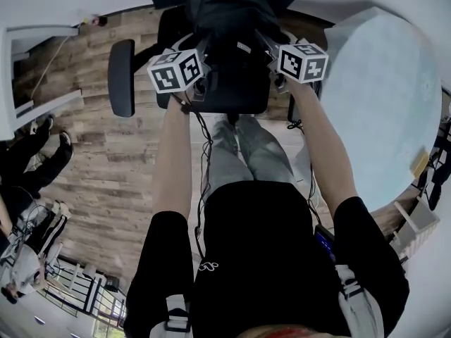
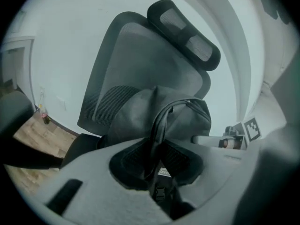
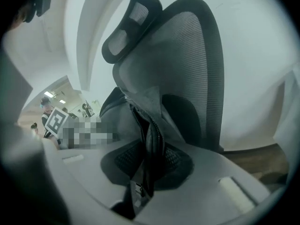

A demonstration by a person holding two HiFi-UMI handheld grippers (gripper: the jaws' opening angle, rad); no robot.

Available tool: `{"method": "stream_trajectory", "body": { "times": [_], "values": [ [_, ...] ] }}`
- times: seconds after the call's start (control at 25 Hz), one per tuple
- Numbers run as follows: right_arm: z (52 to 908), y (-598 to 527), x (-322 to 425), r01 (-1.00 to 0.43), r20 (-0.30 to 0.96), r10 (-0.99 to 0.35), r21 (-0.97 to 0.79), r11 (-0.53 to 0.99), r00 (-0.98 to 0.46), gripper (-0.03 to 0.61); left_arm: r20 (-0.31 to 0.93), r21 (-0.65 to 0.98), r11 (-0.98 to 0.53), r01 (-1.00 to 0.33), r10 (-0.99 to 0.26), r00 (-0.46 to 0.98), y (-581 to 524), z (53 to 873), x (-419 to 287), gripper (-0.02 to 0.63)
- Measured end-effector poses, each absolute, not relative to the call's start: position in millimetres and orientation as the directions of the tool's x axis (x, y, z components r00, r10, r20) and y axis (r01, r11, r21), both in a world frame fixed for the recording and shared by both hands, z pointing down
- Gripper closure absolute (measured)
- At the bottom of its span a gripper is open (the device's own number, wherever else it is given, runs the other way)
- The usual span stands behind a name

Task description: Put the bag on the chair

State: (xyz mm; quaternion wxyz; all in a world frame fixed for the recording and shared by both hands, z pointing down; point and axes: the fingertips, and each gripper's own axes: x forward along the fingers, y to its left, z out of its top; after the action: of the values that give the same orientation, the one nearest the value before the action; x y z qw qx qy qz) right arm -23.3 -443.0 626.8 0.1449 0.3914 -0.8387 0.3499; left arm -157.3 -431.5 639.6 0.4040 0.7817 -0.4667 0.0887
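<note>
Dark grey fabric bag [image 2: 136, 114] rests on the black mesh office chair [image 2: 140, 55], against its backrest. On the left gripper [image 2: 158, 159] and right gripper [image 3: 153, 161], fingers stand slightly apart with the bag's carry straps [image 2: 161, 123] between them. In my judgement a strap snagging on withdrawal could drag the bag off.

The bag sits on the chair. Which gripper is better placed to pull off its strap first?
Probably the left gripper: the strap between its parted jaws looks thin and loose, while a thicker fold sits between the right gripper's jaws.
</note>
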Motion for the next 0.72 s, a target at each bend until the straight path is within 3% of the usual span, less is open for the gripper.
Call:
{"method": "stream_trajectory", "body": {
  "times": [0.16, 0.24, 0.36, 0.56, 0.72],
  "values": [
    [619.3, -439.7, -15.1, -0.763, 0.507, -0.575, -0.499, 0.412, -0.642, 0.442, 0.569, 0.512, -0.180, -0.840, -0.661, 0.489, -430.2, 644.0, -172.8, 0.482],
    [610.2, -432.0, -11.7, -0.753, 0.488, -0.580, -0.508, 0.419, -0.652, 0.433, 0.577, 0.505, -0.165, -0.847, -0.665, 0.473, -421.1, 640.0, -180.1, 0.436],
    [591.4, -419.2, -4.1, -0.757, 0.465, -0.605, -0.489, 0.435, -0.647, 0.423, 0.562, 0.506, -0.142, -0.851, -0.694, 0.450, -403.0, 621.8, -185.3, 0.423],
    [530.0, -407.2, -2.0, -0.746, 0.355, -0.670, -0.458, 0.484, -0.652, 0.436, 0.479, 0.492, -0.170, -0.854, -0.766, 0.428, -381.9, 564.1, -181.6, 0.438],
    [469.4, -398.8, -5.2, -0.734, 0.242, -0.715, -0.425, 0.529, -0.656, 0.471, 0.351, 0.502, -0.205, -0.840, -0.839, 0.414, -375.4, 503.1, -179.8, 0.534]
  ]
}}
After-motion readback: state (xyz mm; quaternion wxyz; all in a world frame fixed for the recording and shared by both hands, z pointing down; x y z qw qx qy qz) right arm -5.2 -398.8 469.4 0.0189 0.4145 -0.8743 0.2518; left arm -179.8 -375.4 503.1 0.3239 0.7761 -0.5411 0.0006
